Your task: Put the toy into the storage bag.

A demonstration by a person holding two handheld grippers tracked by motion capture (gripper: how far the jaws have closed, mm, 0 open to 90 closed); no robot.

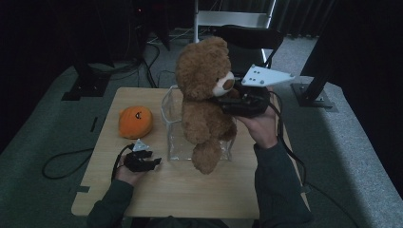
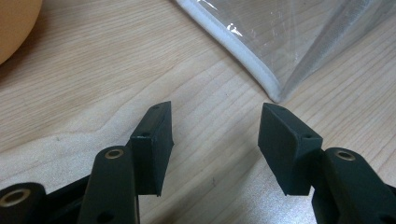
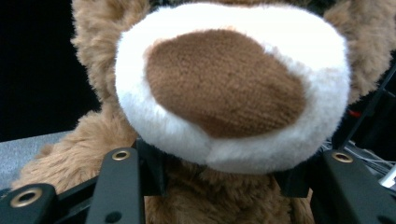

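R gripper (image 1: pixel 227 100) clamped on teddy bear (image 1: pixel 202 95), bear's legs partly in clear box (image 1: pixel 172 137); L gripper (image 2: pixel 215 140) apart, empty, box just ahead.

You worked in a dim room. The light wooden tabletop (image 1: pixel 142 190) stood on a grey-green carpeted floor (image 1: pixel 43 142). At twelve o'clock beyond it stood a black chair (image 1: pixel 249 40), with a white folding frame (image 1: pixel 233 19) behind that. Dark curtains (image 1: pixel 294 16) closed the back around one o'clock. Black stand legs (image 1: pixel 85 85) rested on the floor at ten o'clock, another stand base (image 1: pixel 311 97) at two o'clock. A black cable (image 1: pixel 62 166) looped across the carpet at eight o'clock.
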